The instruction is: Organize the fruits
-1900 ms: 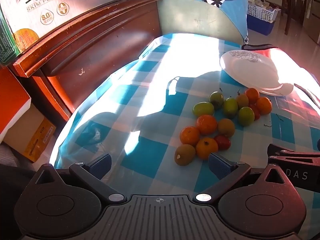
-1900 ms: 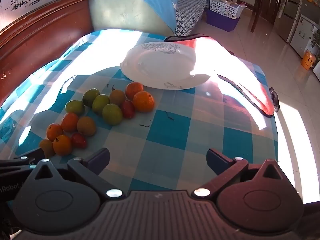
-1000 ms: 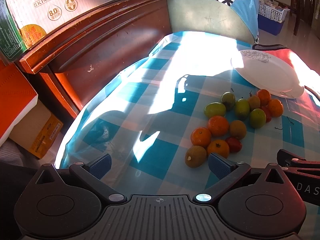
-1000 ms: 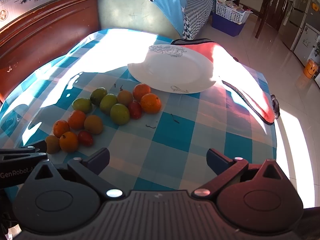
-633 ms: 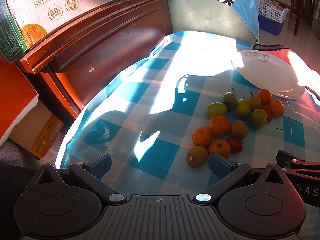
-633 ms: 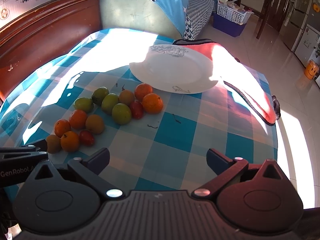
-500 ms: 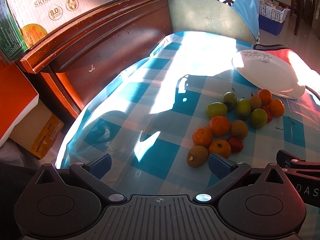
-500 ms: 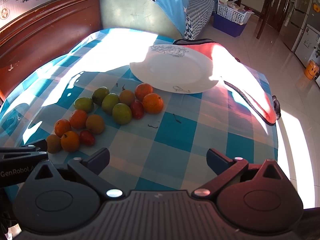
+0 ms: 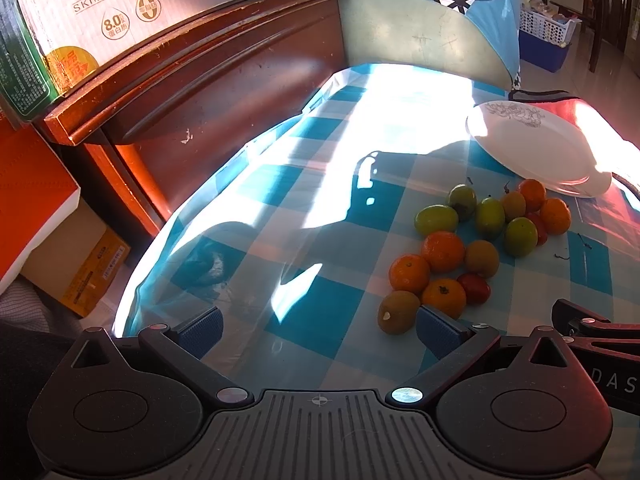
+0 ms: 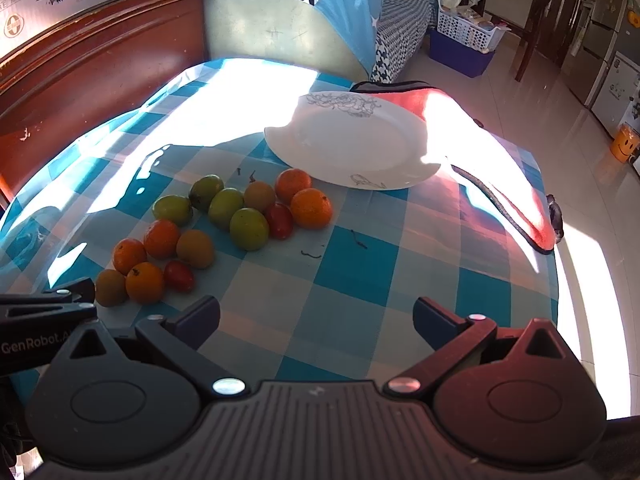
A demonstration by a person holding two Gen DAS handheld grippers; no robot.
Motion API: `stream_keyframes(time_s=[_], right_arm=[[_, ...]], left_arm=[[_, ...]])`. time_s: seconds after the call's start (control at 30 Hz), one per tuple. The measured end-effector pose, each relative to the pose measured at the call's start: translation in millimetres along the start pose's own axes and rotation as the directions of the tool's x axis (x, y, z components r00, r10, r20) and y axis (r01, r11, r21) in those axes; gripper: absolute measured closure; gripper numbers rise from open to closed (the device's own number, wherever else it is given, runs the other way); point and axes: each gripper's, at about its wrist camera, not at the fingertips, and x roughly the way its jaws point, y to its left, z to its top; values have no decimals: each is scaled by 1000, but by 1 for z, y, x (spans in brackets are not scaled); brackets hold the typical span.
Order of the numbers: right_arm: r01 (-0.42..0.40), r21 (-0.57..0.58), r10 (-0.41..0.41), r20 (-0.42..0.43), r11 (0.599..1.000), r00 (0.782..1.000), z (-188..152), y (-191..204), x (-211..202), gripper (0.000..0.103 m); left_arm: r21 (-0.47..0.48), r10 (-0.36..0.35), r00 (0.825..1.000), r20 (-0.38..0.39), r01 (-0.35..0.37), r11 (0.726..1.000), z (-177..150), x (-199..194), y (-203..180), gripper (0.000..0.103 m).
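Fruits point(image 9: 476, 248) slightly farther right, both hand-held grippers empty.

My left gripper point(image 9: 318, 326) is black plastic: a ribbed centre plate with a small crosshair mark, flanked by two round domed housings, each topped by a triangular cut-out. Two silver rivets sit beside that ribbed plate, and smaller screws sit further out along the linkage arms. Its fingers point(image 9: 436, 330) carry blue textured pads. My right gripper point(image 10: 316, 316) has the same build, with darker pads. White lettering marks the bodies: "GenRobot.AI" runs along the left unit's side, and "DAS" shows on the right unit's side.
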Motion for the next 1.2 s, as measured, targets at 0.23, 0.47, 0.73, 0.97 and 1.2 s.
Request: stream_keyframes(time_s=[0.23, 0.47, 0.73, 0.97, 1.2], right_arm=[[-8, -6, 8, -1, 1000, 1000, -2, 1, 1, 1], [-17, -15, 17, 0, 1000, 1000, -2, 3, 1, 1], [-25, -22, 25, 1, 999, 1000, -3, 5, 1, 1], [-25, -34, 26, 13, 999, 1000, 0, -4, -3, 4], [-91, 94, 87, 52, 991, 995, 3, -41, -13, 7]], left_arm=[[-6, 0, 1000, 0, 0, 1000, -3, -1, 3, 1], [-9, 0, 1000, 2, 0, 1000, -6, -2, 4, 1], [-10, 5, 1000, -5, -5, 1000, -7, -1, 5, 1], [-21, -46, 999, 19, 46, 999, -7, -3, 17, 0], [-19, -96, 994, 57, 98, 995, -14, -2, 32, 1]])
